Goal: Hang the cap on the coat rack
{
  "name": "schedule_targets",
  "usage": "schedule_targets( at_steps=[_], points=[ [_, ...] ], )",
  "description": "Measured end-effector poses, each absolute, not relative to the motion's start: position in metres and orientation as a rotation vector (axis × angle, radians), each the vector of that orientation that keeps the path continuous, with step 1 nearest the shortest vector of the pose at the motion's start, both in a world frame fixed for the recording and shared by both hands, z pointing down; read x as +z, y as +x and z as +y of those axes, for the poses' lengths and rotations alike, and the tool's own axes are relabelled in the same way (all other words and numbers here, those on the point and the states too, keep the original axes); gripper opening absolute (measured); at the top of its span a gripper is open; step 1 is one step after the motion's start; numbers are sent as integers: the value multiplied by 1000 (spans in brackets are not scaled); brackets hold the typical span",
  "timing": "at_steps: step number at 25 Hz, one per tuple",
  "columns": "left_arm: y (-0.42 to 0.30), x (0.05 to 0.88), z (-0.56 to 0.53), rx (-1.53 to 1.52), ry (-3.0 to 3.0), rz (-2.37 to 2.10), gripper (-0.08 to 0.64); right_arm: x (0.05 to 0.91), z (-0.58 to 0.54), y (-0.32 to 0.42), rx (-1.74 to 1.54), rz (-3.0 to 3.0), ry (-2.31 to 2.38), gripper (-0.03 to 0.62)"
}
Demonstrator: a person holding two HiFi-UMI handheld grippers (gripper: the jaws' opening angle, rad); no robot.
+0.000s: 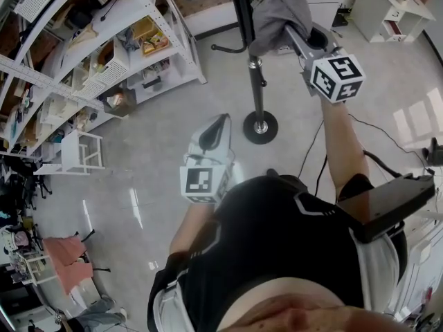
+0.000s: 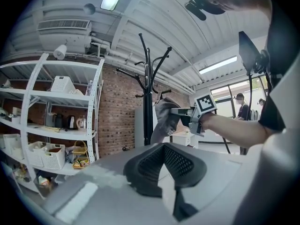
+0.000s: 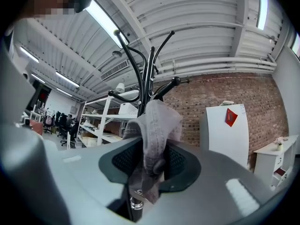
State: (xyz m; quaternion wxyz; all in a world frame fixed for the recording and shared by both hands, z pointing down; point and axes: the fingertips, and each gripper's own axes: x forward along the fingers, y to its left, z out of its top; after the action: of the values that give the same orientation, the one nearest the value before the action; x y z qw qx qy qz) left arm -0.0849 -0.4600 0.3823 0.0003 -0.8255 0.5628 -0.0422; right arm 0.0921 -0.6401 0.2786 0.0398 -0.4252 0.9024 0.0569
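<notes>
A grey cap (image 1: 277,12) hangs from my right gripper (image 1: 294,37), which is shut on its fabric, close beside the black coat rack (image 1: 257,81). In the right gripper view the cap (image 3: 157,125) droops between the jaws of the right gripper (image 3: 152,159), with the coat rack's hooks (image 3: 147,74) right behind and above it. In the left gripper view I see the cap (image 2: 164,118) held next to the coat rack's pole (image 2: 147,78) by the right gripper (image 2: 187,114). My left gripper (image 1: 216,128) is lower, in front of the rack's base, shut on nothing (image 2: 164,168).
White shelving (image 1: 104,54) full of boxes and baskets lines the left side. The rack's round base (image 1: 260,126) sits on the pale floor, with cables (image 1: 315,158) to its right. A white cabinet (image 3: 227,130) stands against the brick wall. A small white stand (image 1: 79,151) stands at the left.
</notes>
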Motion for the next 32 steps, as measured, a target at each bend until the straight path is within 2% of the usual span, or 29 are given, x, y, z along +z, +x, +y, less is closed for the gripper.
schedule_targets(
  at_steps=[3,13,21,32],
  points=[
    [-91,382,-453,-127,-2600,1767,0,281,-630,95,170,2751,-1341,158],
    [-90,385,-428,-108,-2665,1691,1,294,-588,112,158,2706,-1462,206],
    [-89,383,-410,-88,-2701,1643,1,297,-534,117,158,2681,-1497,206],
    [-81,386,-390,-68,-2765,1534,0,308,-462,107,140,2674,-1506,172]
  ],
)
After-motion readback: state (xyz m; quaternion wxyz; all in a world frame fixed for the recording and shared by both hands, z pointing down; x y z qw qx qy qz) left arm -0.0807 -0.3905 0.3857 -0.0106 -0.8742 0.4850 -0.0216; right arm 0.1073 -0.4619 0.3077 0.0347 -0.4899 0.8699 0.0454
